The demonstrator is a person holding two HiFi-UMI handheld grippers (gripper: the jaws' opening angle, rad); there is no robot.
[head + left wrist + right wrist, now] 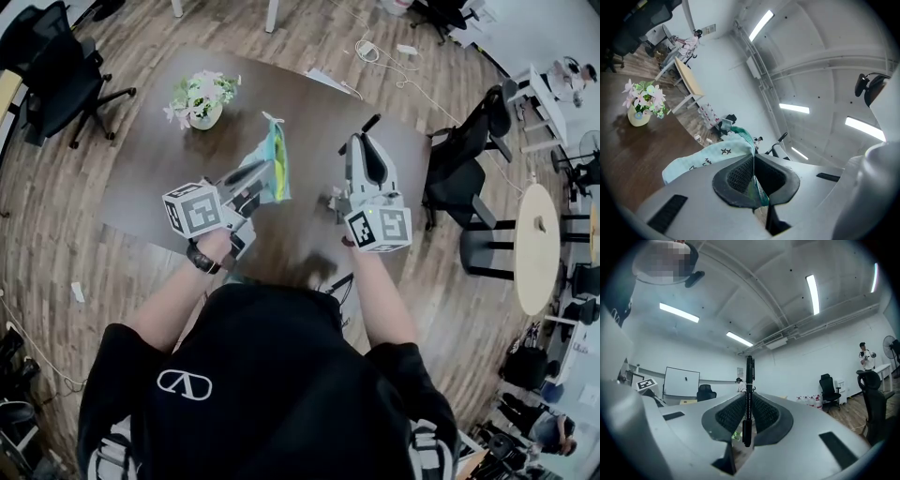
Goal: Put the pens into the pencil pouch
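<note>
Right tongs (748, 416) are clamped on a black pen (749, 378), held above the bench (150, 178); it is judged light, stiff, slick, best gripped mid-barrel. Left tongs (753, 180) are pinched on the limp pencil pouch (705, 160) rim.

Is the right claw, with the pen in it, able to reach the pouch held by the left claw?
Probably yes: the left claw holds the pouch just beside the right claw and its pen, with nothing between them.

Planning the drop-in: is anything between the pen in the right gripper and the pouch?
Nothing visible: only bare table separates the pen in the right gripper from the pouch the left gripper holds.
</note>
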